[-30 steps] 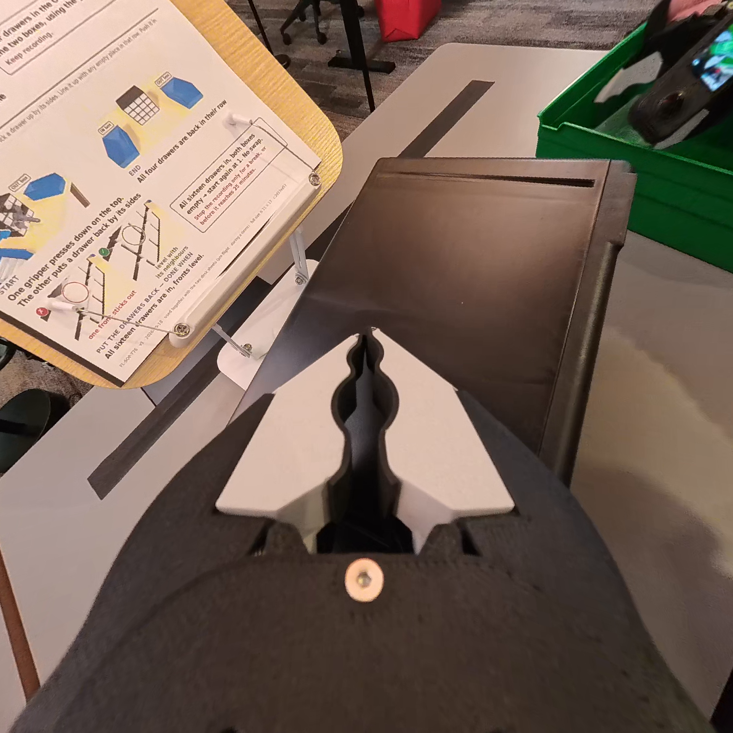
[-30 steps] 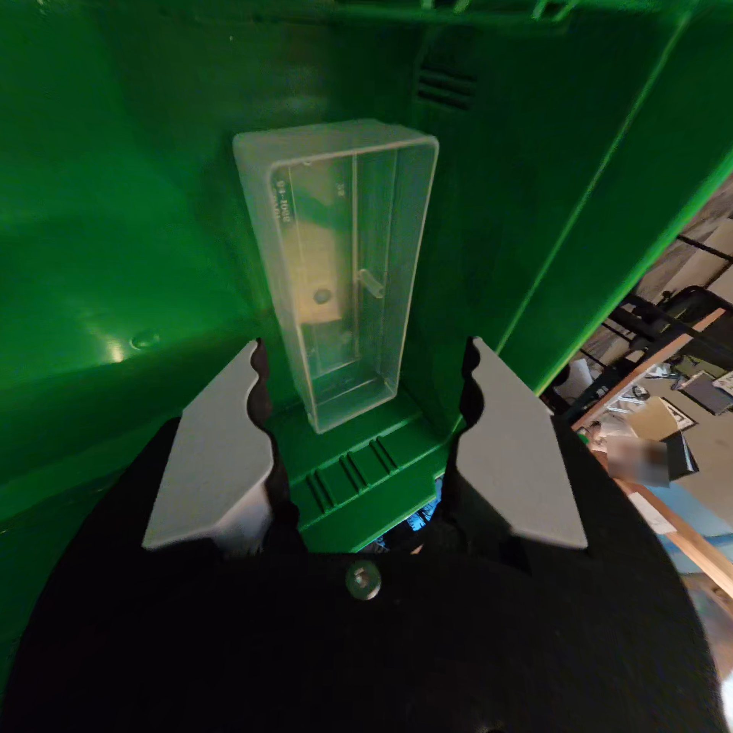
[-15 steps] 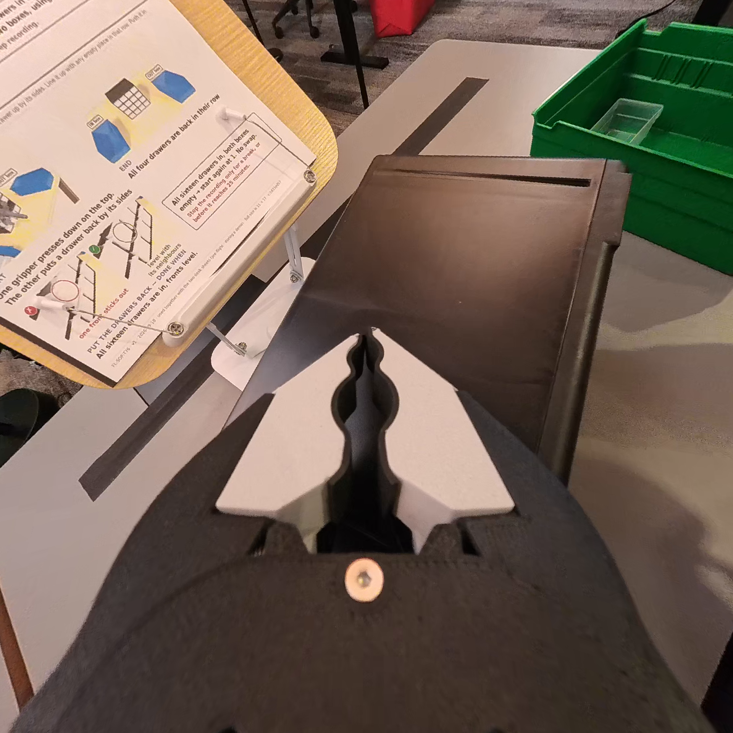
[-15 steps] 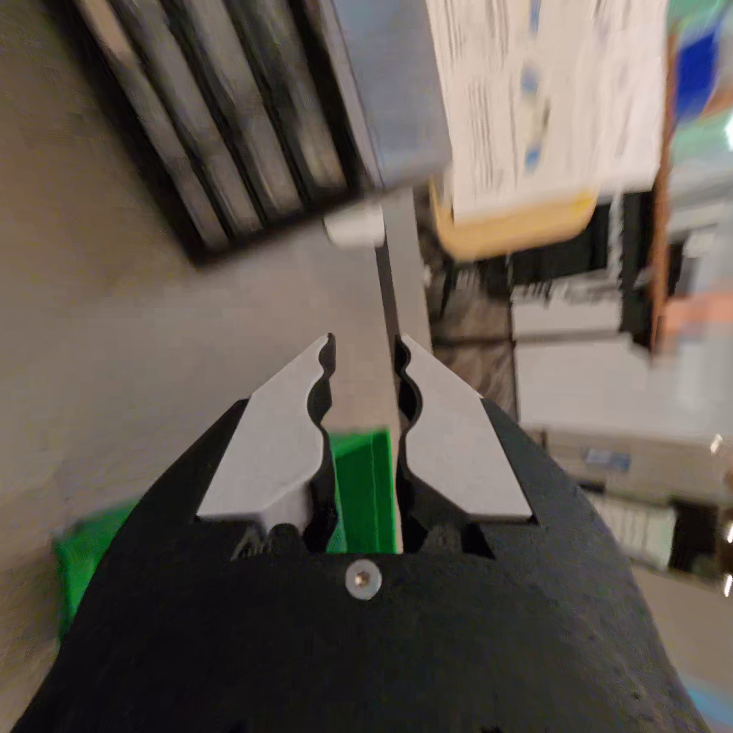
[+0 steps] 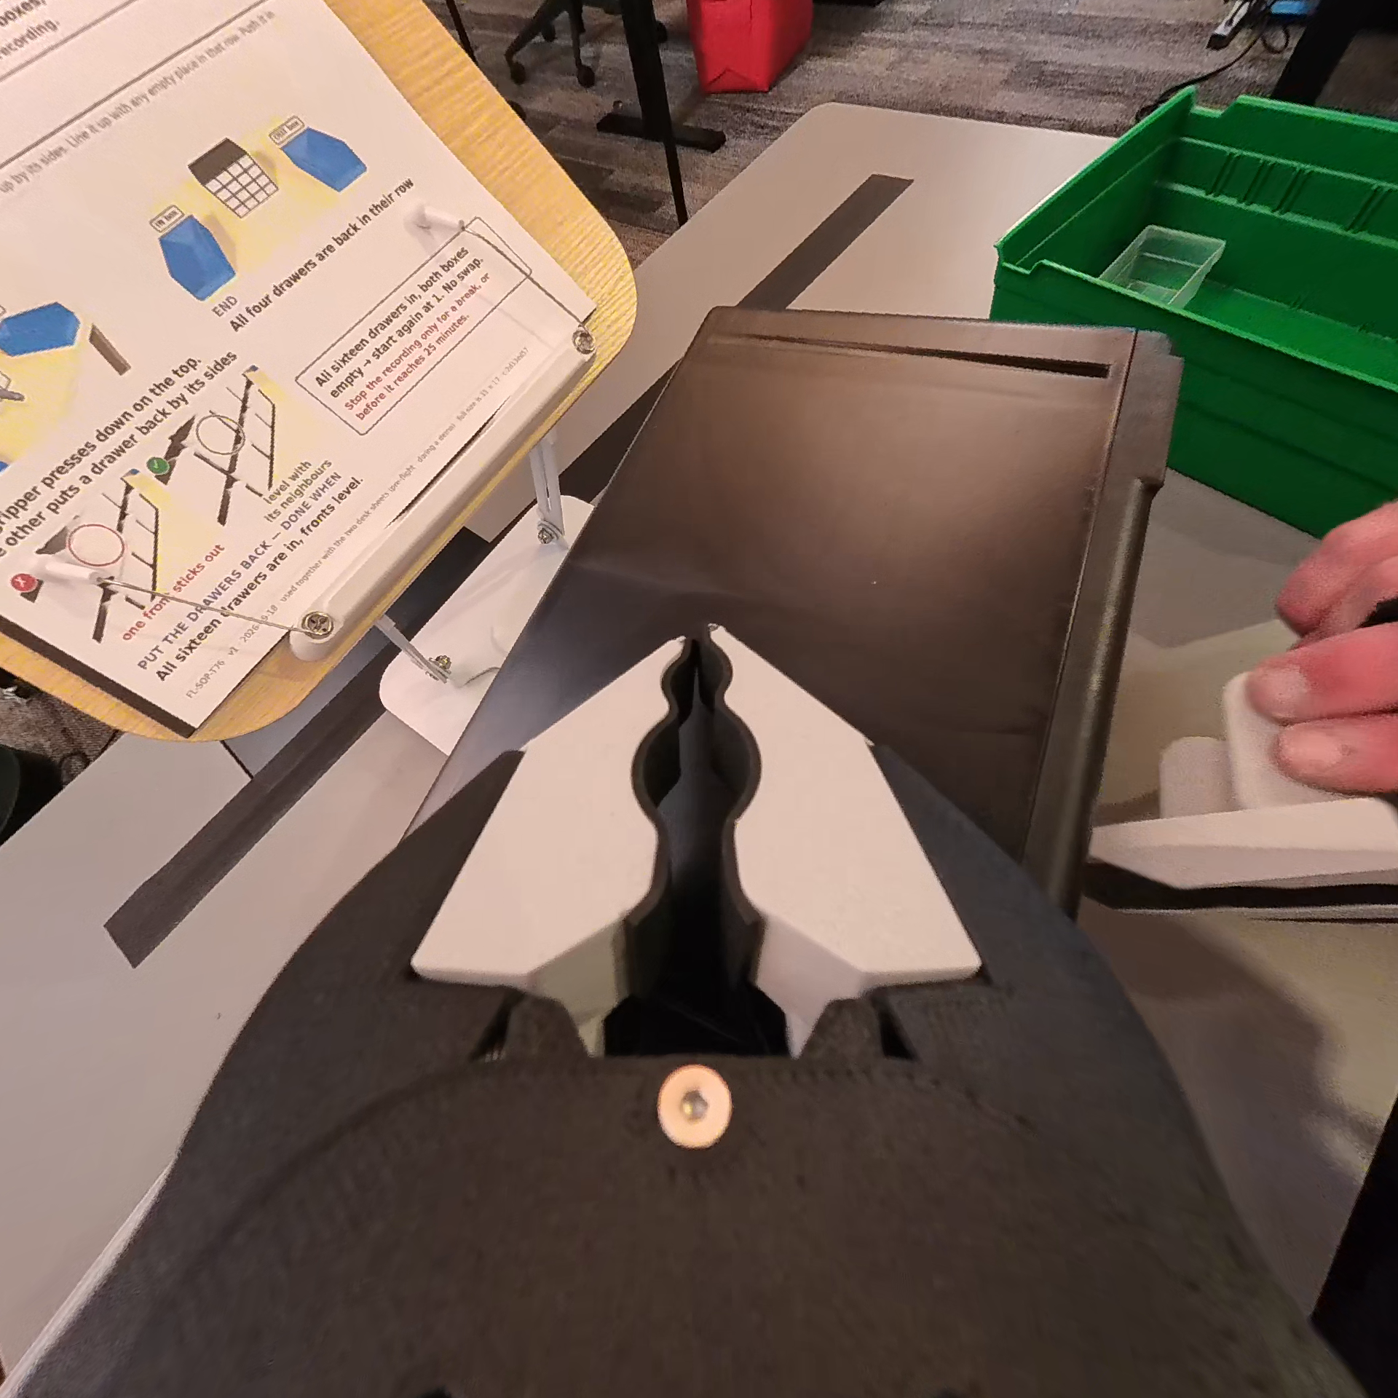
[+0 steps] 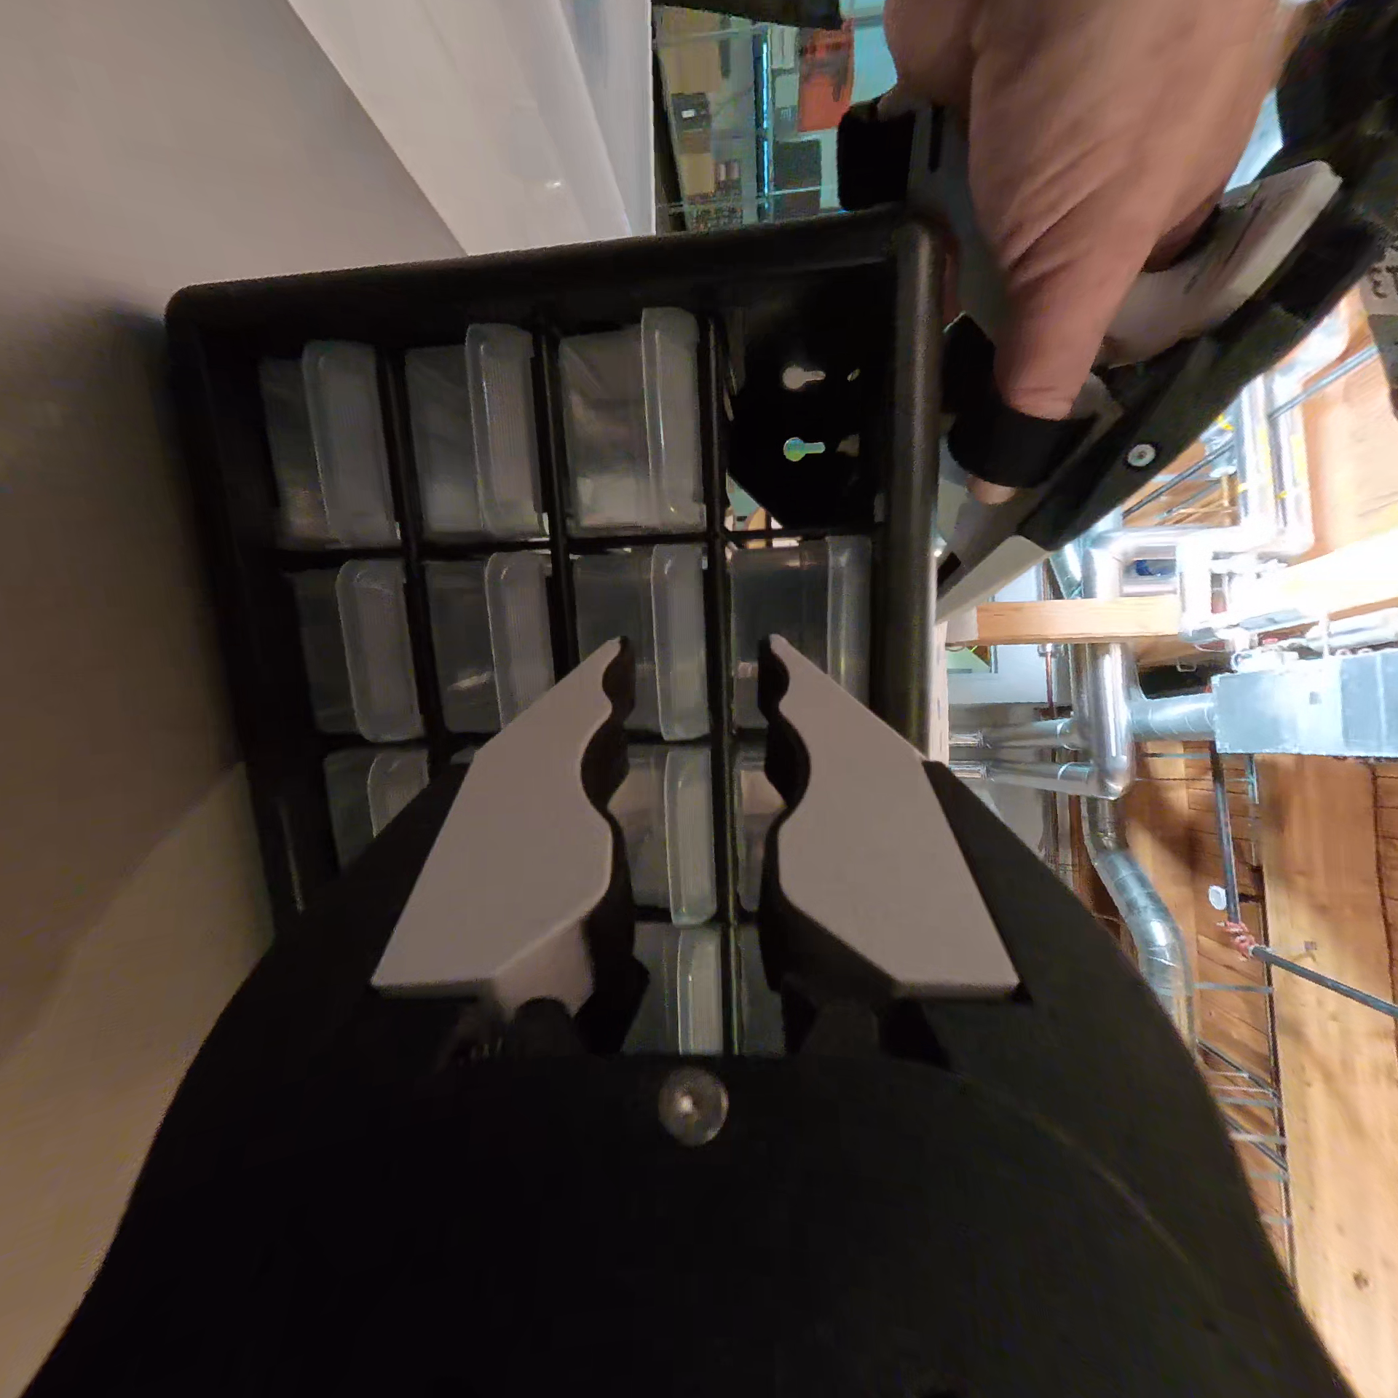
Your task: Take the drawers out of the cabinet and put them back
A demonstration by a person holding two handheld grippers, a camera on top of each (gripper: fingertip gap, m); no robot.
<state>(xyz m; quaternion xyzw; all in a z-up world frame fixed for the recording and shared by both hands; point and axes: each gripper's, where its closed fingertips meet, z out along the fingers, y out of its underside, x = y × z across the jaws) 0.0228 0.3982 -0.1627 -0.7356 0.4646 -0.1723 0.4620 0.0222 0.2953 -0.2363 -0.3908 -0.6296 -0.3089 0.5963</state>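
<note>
1. Left wrist view: my left gripper (image 5: 700,643) rests on the dark top of the cabinet (image 5: 870,514), jaws closed tip to tip, holding nothing. Only here appear the green bin (image 5: 1248,363), upper right, with one clear drawer (image 5: 1165,261) inside, and the instruction sheet (image 5: 250,318), upper left, above the table (image 5: 151,945).
2. Right wrist view, rolled sideways: my right gripper (image 6: 696,643) faces the cabinet front (image 6: 908,454), jaws partly open and empty. Only here appear the seated drawers (image 6: 484,431) and one vacant slot (image 6: 802,431), upper centre, beside the hand (image 6: 1059,189) gripping the left tool.
</note>
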